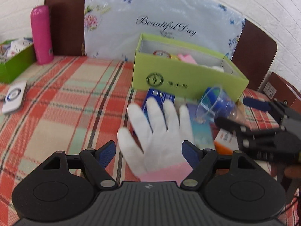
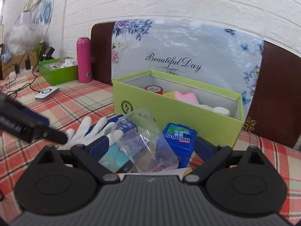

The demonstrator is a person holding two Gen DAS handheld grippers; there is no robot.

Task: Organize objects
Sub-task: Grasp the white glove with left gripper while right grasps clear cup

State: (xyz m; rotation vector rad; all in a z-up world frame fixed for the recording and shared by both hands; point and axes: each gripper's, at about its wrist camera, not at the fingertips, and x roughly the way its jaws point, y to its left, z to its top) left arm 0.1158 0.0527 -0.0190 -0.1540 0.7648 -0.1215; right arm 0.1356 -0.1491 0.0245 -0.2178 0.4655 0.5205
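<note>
A white glove [image 1: 160,131] with a pink cuff lies flat on the plaid cloth, partly over a blue carton [image 1: 160,98]. My left gripper [image 1: 148,154] stands open, one finger on each side of the cuff without touching it. A clear plastic cup [image 2: 144,141] is tilted on its side between the fingers of my right gripper [image 2: 151,146], which is open; its pads do not press the cup. Beneath the cup lie a teal box [image 2: 114,158] and a blue Mentos box [image 2: 178,141]. Just behind stands the open light-green box [image 2: 169,113] holding a red tape roll [image 2: 154,89] and pink paper.
A pink bottle [image 1: 41,35] and a second green box [image 1: 13,60] stand at the back left, with a white device [image 1: 14,98] in front of them. A floral bag [image 1: 160,18] leans on brown chair backs. An orange-white box [image 1: 225,141] lies right of the glove. Cables [image 2: 22,79] trail far left.
</note>
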